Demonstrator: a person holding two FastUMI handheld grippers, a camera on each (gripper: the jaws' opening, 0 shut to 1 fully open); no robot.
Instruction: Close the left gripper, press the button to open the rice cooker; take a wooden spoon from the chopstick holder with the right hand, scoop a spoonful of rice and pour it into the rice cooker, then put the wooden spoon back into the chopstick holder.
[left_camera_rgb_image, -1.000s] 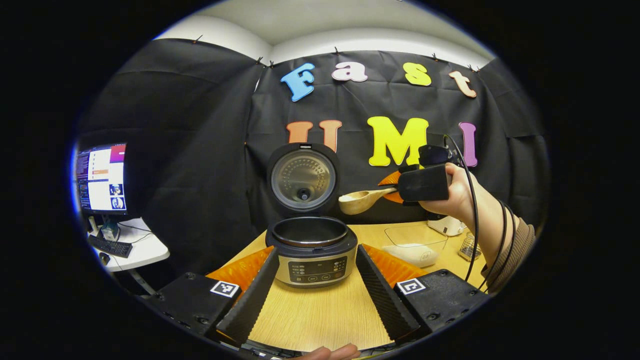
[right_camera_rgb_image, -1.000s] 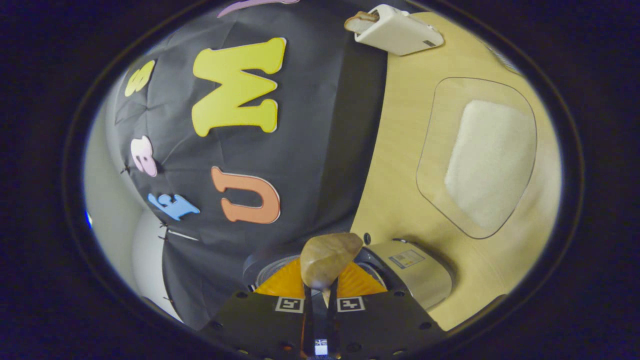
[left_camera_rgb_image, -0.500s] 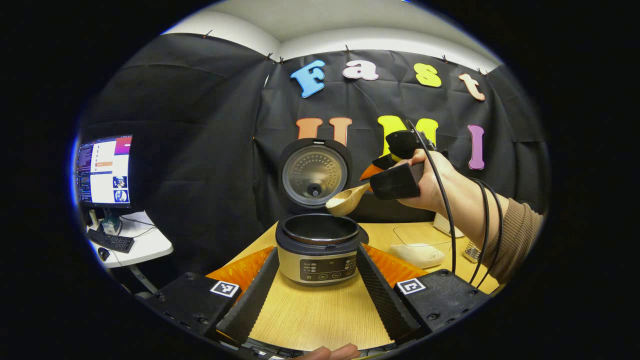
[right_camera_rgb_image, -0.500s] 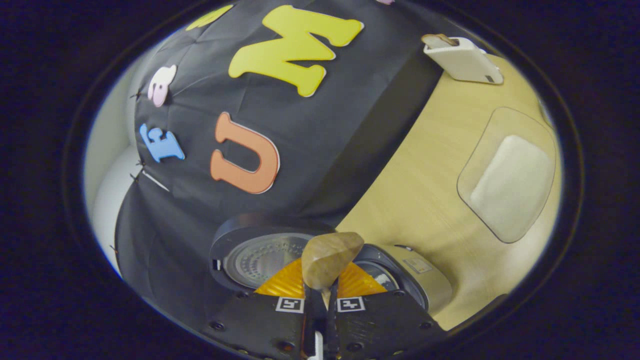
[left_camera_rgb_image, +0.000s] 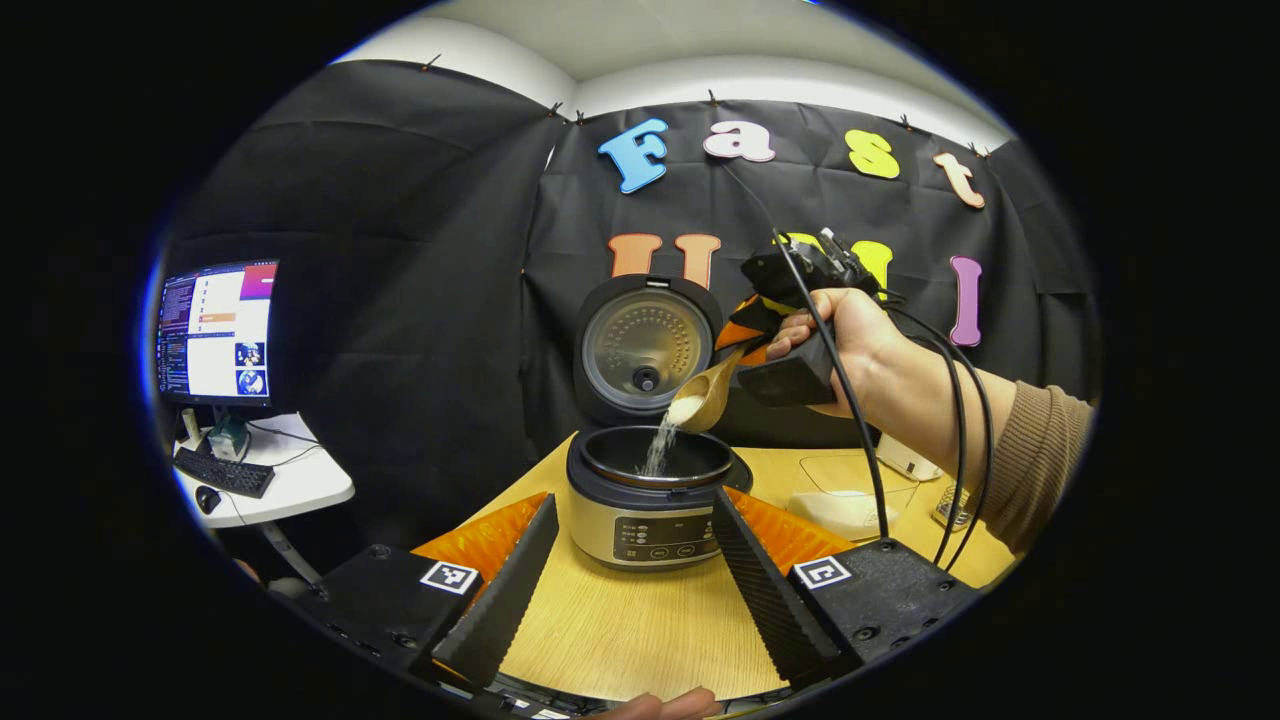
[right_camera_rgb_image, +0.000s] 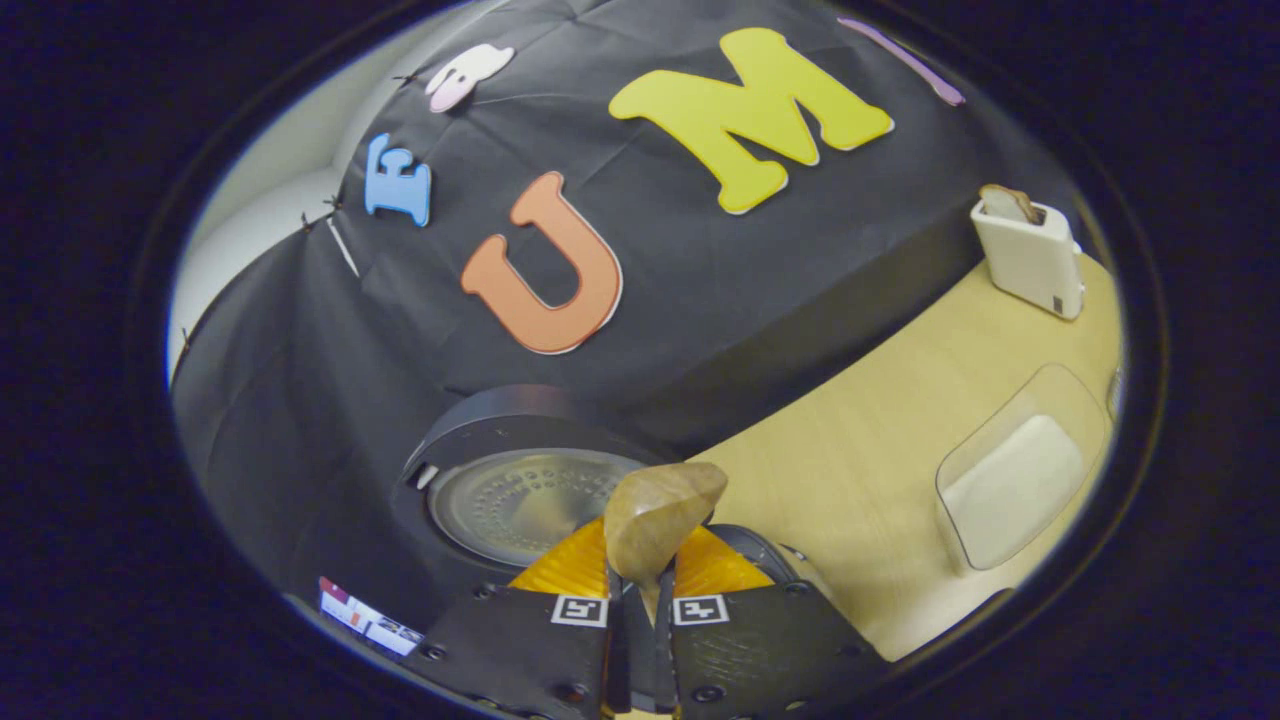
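Note:
The rice cooker (left_camera_rgb_image: 655, 500) stands on the wooden table with its lid (left_camera_rgb_image: 642, 345) raised. Above its pot, the wooden spoon (left_camera_rgb_image: 703, 396) is tipped and a stream of rice (left_camera_rgb_image: 657, 449) falls into the pot. My right gripper (left_camera_rgb_image: 775, 355), held by a hand (left_camera_rgb_image: 850, 335), is shut on the spoon's handle. In the right gripper view the spoon's bowl (right_camera_rgb_image: 657, 517) sticks out from between the fingers of the right gripper (right_camera_rgb_image: 640, 630), over the cooker's lid (right_camera_rgb_image: 520, 495). My left gripper (left_camera_rgb_image: 628, 570) stands open in front of the cooker.
A clear container of rice (left_camera_rgb_image: 850, 500) (right_camera_rgb_image: 1015, 487) lies on the table to the right of the cooker. A white holder (right_camera_rgb_image: 1030, 255) stands at the table's back. A monitor (left_camera_rgb_image: 215, 330) and keyboard sit on a side desk at the left.
The right gripper has carried the spoon over the pot and tilted it; rice now pours out. The left gripper has stayed open.

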